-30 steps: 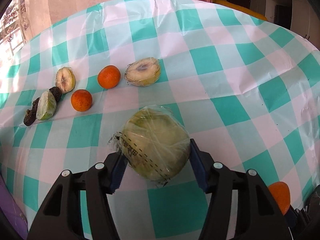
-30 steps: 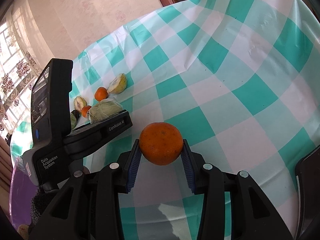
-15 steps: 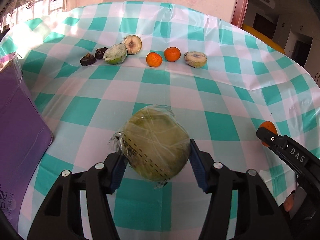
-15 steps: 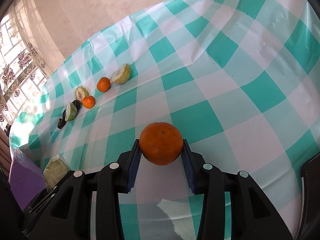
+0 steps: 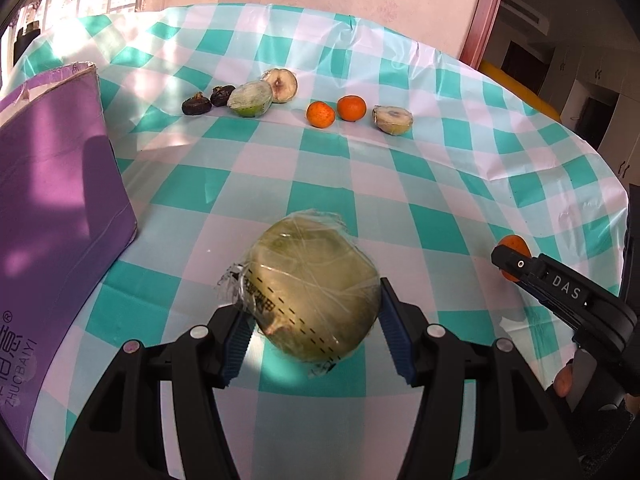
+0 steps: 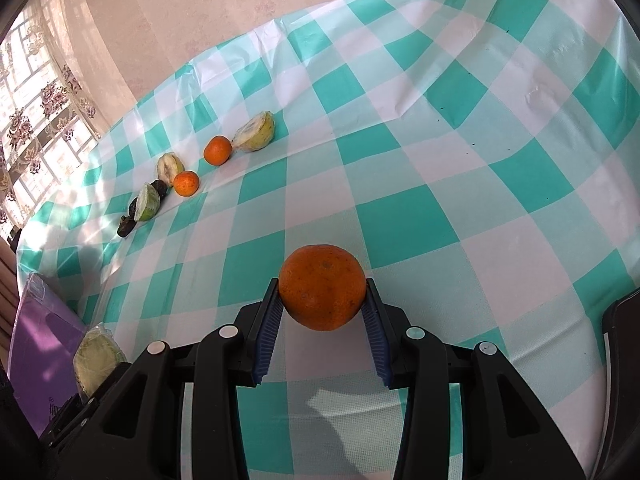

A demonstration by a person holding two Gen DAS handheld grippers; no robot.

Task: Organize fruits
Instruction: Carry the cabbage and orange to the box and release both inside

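Observation:
My left gripper [image 5: 314,326] is shut on a plastic-wrapped green melon half [image 5: 314,290], held above the checked tablecloth [image 5: 360,184]. My right gripper [image 6: 322,312] is shut on an orange [image 6: 322,286]; that orange [image 5: 513,249] also peeks out past the right gripper at the right edge of the left wrist view. A row of fruit lies at the far side: two dark fruits [image 5: 196,105], a wrapped green half [image 5: 250,99], a cut half [image 5: 281,85], two small oranges [image 5: 320,114], and another cut half [image 5: 393,119].
A purple cardboard box [image 5: 52,216] stands at the table's left edge, close to the left gripper. A hand [image 5: 566,378] holds the right gripper's handle. The same fruit row [image 6: 186,183] runs along the far left in the right wrist view.
The left gripper has pulled back from the fruit row with the melon half, so the row now lies far off and the purple box has come into view. The right gripper has held still.

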